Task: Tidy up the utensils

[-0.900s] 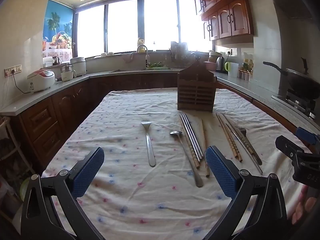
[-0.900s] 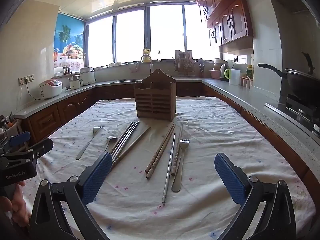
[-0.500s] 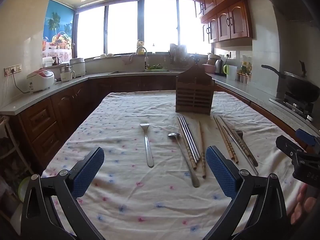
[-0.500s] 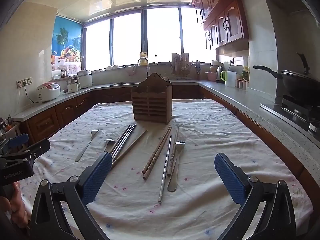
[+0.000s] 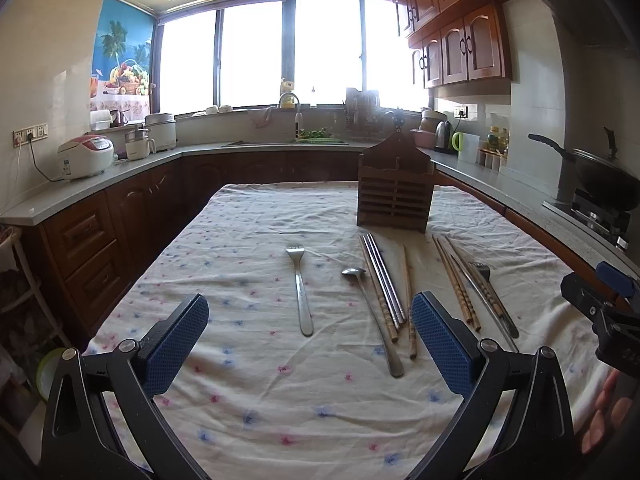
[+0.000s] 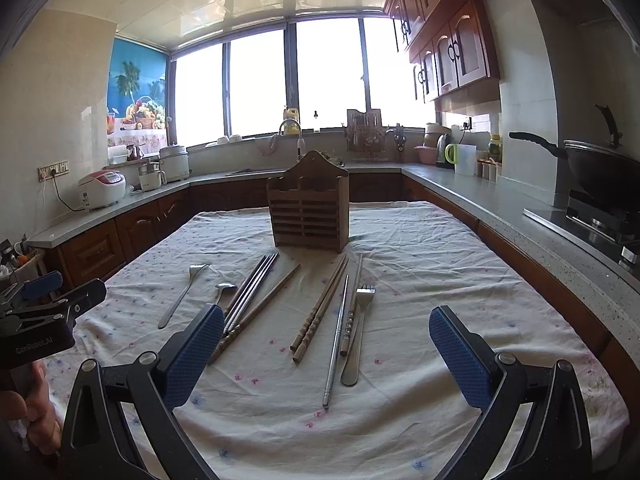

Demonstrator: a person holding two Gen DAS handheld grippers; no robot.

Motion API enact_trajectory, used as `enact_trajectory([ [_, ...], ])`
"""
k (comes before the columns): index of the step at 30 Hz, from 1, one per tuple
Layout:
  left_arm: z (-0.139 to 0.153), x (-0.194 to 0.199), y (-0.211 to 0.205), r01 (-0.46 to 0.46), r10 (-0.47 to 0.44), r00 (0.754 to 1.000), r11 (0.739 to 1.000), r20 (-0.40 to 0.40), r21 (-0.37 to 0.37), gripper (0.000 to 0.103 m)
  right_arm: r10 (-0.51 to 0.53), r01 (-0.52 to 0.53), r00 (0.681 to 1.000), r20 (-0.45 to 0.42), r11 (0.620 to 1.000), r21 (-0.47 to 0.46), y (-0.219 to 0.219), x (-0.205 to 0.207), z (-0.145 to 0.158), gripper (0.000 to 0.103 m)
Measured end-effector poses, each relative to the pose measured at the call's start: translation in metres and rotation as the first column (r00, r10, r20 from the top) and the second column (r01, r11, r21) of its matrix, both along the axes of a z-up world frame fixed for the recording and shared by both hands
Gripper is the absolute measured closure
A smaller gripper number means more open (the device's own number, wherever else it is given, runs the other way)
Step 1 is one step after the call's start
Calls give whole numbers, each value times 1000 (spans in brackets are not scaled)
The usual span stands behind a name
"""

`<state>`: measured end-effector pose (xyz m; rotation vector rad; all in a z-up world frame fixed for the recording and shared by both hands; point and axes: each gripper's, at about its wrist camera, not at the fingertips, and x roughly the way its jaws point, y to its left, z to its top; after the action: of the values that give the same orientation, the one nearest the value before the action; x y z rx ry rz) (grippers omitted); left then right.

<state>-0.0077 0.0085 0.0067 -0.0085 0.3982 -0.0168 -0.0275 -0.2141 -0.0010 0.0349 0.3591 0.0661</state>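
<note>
A wooden slatted utensil holder (image 5: 394, 196) (image 6: 309, 210) stands upright at the far middle of the cloth-covered table (image 5: 248, 248). In front of it lie a fork (image 5: 301, 288), a spoon (image 5: 374, 316), metal chopsticks (image 5: 384, 276) and wooden chopsticks (image 5: 456, 280). The right wrist view shows a second fork (image 6: 358, 332), a single metal chopstick (image 6: 336, 340) and wooden chopsticks (image 6: 320, 312). My left gripper (image 5: 308, 340) hovers open over the near cloth, short of the fork. My right gripper (image 6: 326, 352) is open too, nothing between its fingers.
Grey kitchen counters (image 5: 100, 184) wrap around the table, with a rice cooker (image 5: 86, 156), a sink tap (image 5: 294, 112), a kettle (image 5: 442, 138) and a wok on the stove (image 6: 600, 176) at the right. A hand (image 6: 28, 412) holds the left gripper's handle.
Both grippers tilted or drew back a little, so the utensils and holder sit slightly lower in each view. Nothing on the table moved, and both grippers stayed open.
</note>
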Motion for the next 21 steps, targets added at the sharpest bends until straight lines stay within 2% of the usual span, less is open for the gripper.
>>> enact_trajectory([
  [21,3,1,-1,9,-9,1000,1000,6,3,0,42,-42,999,19,999,14,1,-2,5,0],
])
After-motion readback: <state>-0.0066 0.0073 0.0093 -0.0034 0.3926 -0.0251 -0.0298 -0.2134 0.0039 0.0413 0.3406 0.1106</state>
